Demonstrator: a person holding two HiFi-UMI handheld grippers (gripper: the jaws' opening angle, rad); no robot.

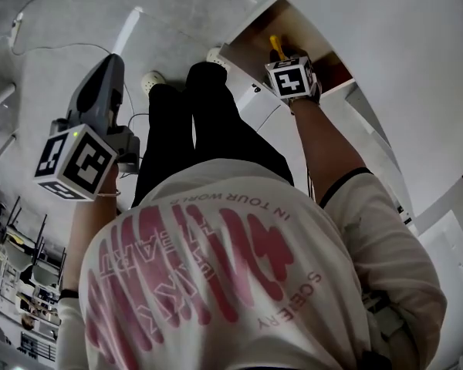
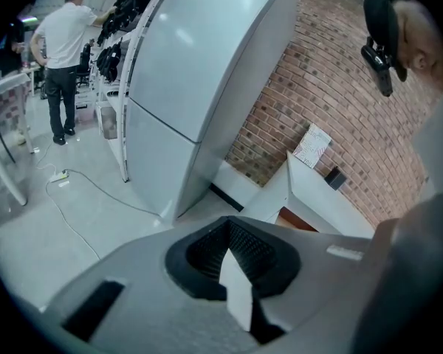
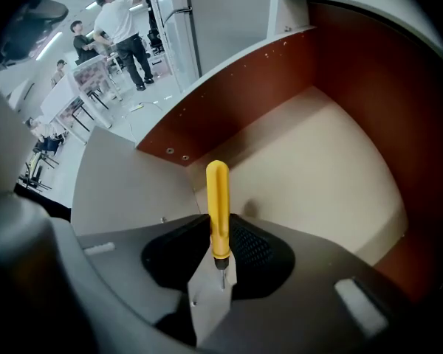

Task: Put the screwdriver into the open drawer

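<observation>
Above a grey workshop floor, the open drawer lies just beneath the right tongs, clamped on the screwdriver, unreleased; left tongs together, empty.

Screwdriver: yellow handle. Drawer: red-brown walls, pale beige floor. My right gripper and left gripper: grey bodies, black ribbed recesses. Both marker cubes: black squares on white. My shirt: white with pink print. Wall: red brick.
</observation>
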